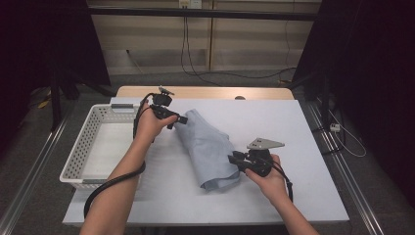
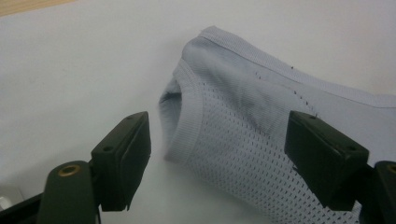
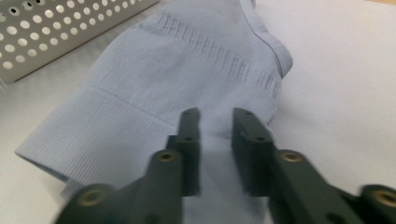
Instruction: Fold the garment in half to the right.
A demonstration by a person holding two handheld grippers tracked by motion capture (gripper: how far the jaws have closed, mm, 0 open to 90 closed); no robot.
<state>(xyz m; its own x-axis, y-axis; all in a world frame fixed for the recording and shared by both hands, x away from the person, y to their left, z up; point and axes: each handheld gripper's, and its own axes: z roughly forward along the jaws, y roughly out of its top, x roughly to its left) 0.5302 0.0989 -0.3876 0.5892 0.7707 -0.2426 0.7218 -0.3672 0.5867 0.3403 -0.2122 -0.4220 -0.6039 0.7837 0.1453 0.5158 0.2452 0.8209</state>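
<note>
Soft blue knit garment [image 1: 208, 149] is laid folded mid-desk [image 1: 303, 142]; limp and light, it is best pinched at a ribbed hem. Left gripper [image 2: 217, 154] is held apart around the collar end; right gripper [image 3: 215, 140] is narrowed, pinching fabric. White basket [image 1: 93, 142] stands alongside, unobstructive.

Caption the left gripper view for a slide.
Left gripper, jaws wide open, straddles the folded end of a pale blue garment.

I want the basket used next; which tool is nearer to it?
Left. The left tool is just beside the basket; the right tool is across the garment.
</note>
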